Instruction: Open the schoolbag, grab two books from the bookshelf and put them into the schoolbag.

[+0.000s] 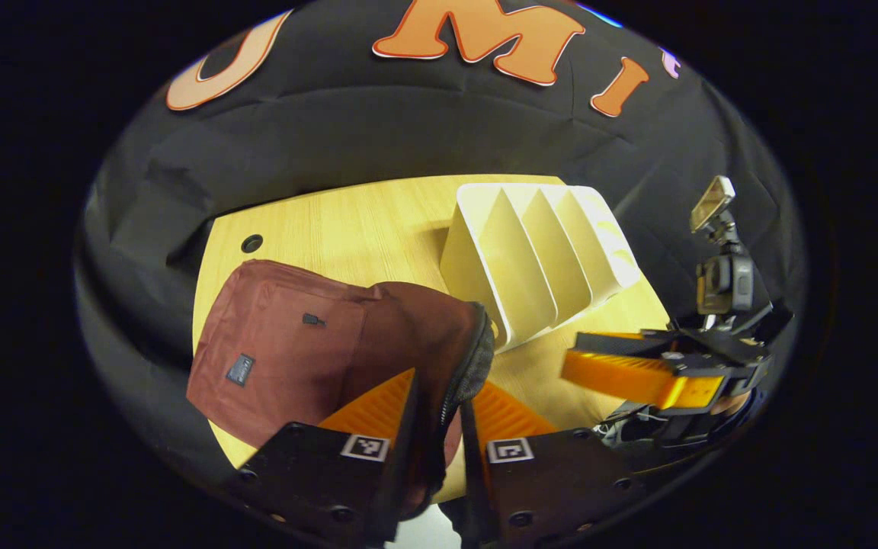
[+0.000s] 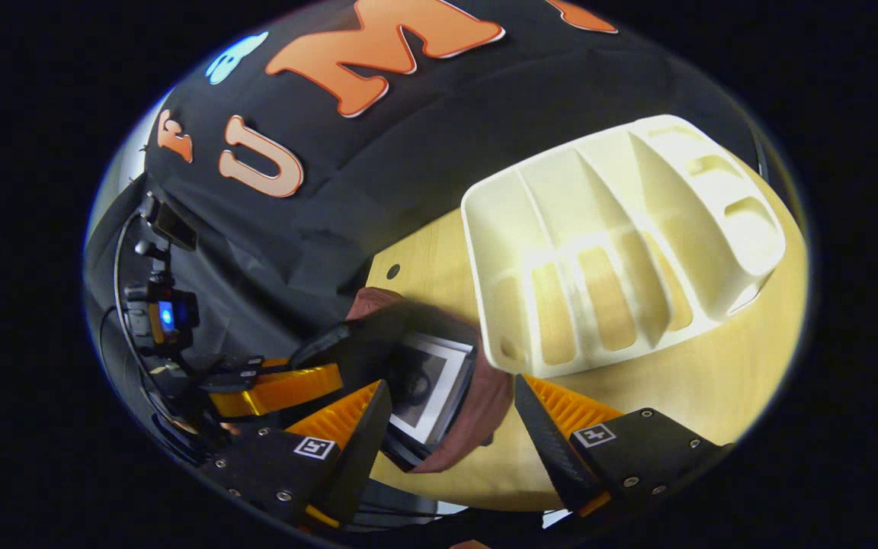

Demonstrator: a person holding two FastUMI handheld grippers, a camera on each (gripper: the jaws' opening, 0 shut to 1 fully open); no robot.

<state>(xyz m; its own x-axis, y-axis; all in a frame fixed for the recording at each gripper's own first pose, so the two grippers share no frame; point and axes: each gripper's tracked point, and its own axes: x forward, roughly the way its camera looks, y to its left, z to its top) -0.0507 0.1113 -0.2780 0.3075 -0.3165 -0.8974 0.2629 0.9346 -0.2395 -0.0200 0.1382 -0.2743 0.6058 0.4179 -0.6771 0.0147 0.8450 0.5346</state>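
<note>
From where I sit, the biggest thing before me is the wooden table [image 1: 347, 221], pale and running up to the booth's dark cloth wall. On it lies the maroon schoolbag [image 1: 286, 343], flat on its back on the near left side, its opened top edge toward me. Just beside it, toward the far right, stands the white bookshelf [image 2: 614, 236] — a slotted rack with slanted dividers, and I see no books standing in its slots.

In the right gripper view the books [image 2: 427, 389] sit inside the schoolbag's mouth, a white-bordered cover showing between the dark lining and the maroon cloth.

My left gripper [image 1: 439, 404] is pinched on the schoolbag's opened rim, both fingers pressed against the zipper edge, holding the flap raised. My right gripper [image 2: 447, 415] hangs just above the bag's mouth with its jaws spread wide — nothing between them, the fingers standing either side of the books without touching.
</note>
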